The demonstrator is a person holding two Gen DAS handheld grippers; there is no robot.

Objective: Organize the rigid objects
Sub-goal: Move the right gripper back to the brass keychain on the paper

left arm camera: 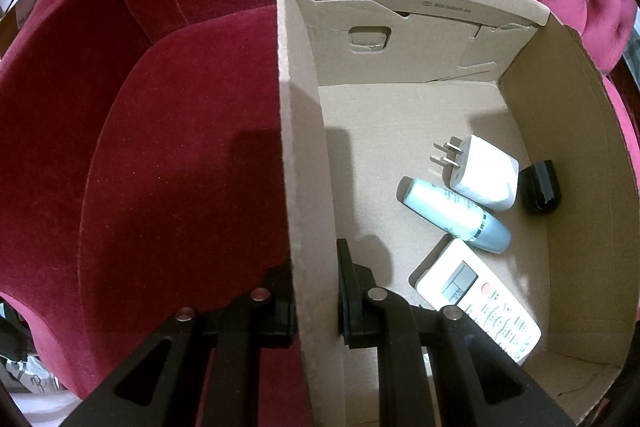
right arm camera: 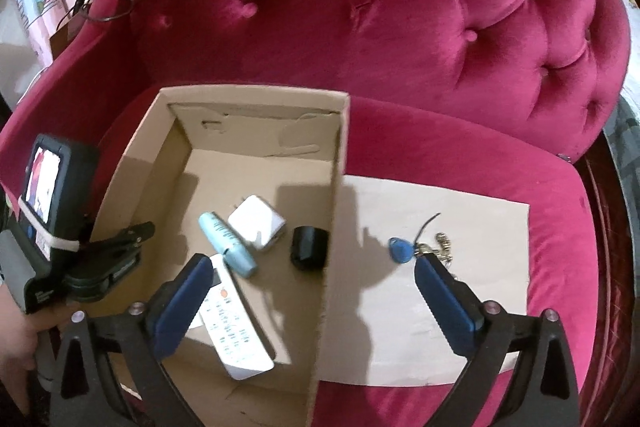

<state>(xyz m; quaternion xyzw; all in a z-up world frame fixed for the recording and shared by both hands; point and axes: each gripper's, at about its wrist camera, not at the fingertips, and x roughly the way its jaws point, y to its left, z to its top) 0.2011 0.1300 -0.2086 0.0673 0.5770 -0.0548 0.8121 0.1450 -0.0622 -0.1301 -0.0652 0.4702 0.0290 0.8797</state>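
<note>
My right gripper [right arm camera: 316,287] hangs spread and empty; the blue key fob [right arm camera: 402,249] lies on the cardboard sheet [right arm camera: 460,307] just beyond its right finger. My left gripper [left arm camera: 316,291] pinches the box [left arm camera: 304,187] wall, farther off.
</note>
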